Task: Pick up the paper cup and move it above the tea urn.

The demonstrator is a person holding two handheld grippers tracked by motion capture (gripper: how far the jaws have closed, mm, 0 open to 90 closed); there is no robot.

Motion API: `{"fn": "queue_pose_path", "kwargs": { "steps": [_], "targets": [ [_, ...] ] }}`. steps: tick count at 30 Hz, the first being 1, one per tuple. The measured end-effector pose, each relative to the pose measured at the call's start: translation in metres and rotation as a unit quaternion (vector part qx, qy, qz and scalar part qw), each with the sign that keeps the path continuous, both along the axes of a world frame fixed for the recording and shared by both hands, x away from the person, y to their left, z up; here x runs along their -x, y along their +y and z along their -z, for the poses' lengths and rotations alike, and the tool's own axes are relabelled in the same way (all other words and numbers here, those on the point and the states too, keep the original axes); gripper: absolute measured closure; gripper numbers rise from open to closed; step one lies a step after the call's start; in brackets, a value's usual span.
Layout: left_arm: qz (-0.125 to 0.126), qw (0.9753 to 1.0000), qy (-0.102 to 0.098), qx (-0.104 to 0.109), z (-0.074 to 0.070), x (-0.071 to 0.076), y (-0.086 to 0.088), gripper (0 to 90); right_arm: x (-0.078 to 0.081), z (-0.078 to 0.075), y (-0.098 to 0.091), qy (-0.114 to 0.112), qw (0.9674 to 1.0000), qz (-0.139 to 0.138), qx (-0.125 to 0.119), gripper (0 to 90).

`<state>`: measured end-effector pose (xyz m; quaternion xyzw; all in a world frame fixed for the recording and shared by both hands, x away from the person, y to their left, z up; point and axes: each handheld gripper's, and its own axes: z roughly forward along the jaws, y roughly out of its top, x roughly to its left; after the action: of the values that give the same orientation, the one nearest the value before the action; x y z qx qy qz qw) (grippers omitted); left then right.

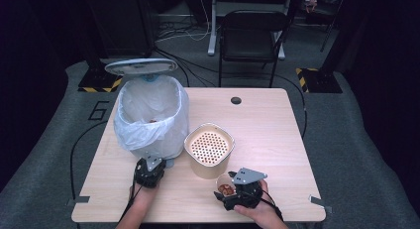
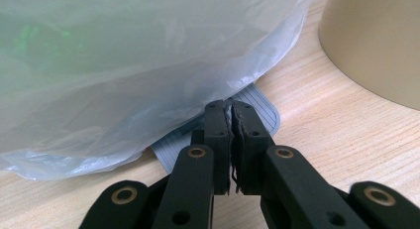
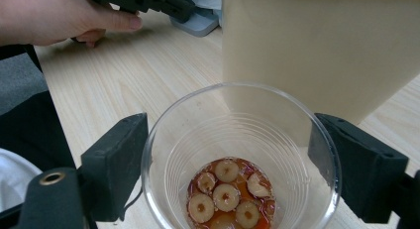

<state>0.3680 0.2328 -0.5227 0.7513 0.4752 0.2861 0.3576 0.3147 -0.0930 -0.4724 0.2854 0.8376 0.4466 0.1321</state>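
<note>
Holding a clear plastic cup between the jaws of my right gripper, I have it low near the tabletop's front edge, just beside the beige strainer pot with its perforated insert. The jaws stand wide, one on each side of the cup's wall; whether the pads truly press on it I cannot tell from the right gripper view. At the cup's bottom lie round sliced pieces in reddish liquid. My left gripper has its jaws together, resting on the grey pedal at the foot of the bagged trash bin, whose lid stands raised.

I judge this to be the emptying step: the bin is held open, and the cup's leftovers are waiting to go. The next move calls for lifting the cup and tipping it, probably over the strainer so liquid drains through the holes, keeping the grip firm enough that the thin wall does not slip or buckle, and keeping the pedal pressed.
</note>
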Motion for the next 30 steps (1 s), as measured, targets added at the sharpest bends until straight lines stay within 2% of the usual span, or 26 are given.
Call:
{"fn": "queue_pose_path", "kwargs": {
  "steps": [4, 9, 14, 18, 22, 23, 24, 30],
  "targets": [
    [-0.001, 1.0, 0.002, 0.001, 0.0, 0.0, 0.0, 86.0, -0.001, 0.0, -0.002, -0.002, 1.0, 0.004, -0.004, 20.0],
    [-0.001, 1.0, 0.002, 0.003, 0.0, 0.0, 0.0, 85.9, -0.002, -0.002, -0.004, -0.004, 0.9999, 0.008, 0.004, 20.9],
    [-0.001, 1.0, 0.002, 0.003, 0.0, 0.0, 0.0, 86.0, -0.007, -0.003, -0.014, 0.001, 0.9994, 0.035, 0.004, 21.2],
    [-0.001, 1.0, 0.002, 0.003, 0.0, 0.0, 0.0, 86.0, -0.014, -0.004, -0.025, -0.006, 0.9984, 0.057, 0.006, 21.3],
    [-0.002, 1.0, 0.001, 0.003, 0.0, 0.0, 0.0, 86.0, -0.022, -0.005, -0.044, -0.01, 0.9945, 0.104, 0.0, 21.2],
    [-0.001, 1.0, 0.002, 0.003, 0.0, 0.0, 0.0, 86.0, -0.027, -0.007, -0.055, -0.017, 0.9925, 0.121, -0.002, 21.2],
    [-0.001, 1.0, 0.002, 0.003, 0.0, 0.0, 0.0, 86.0, -0.027, -0.007, -0.055, -0.017, 0.9925, 0.121, -0.002, 21.2],
    [-0.002, 1.0, 0.001, 0.003, 0.0, 0.0, 0.0, 86.0, -0.037, -0.007, -0.082, -0.016, 0.9836, 0.18, -0.006, 21.2]
  ]
}}
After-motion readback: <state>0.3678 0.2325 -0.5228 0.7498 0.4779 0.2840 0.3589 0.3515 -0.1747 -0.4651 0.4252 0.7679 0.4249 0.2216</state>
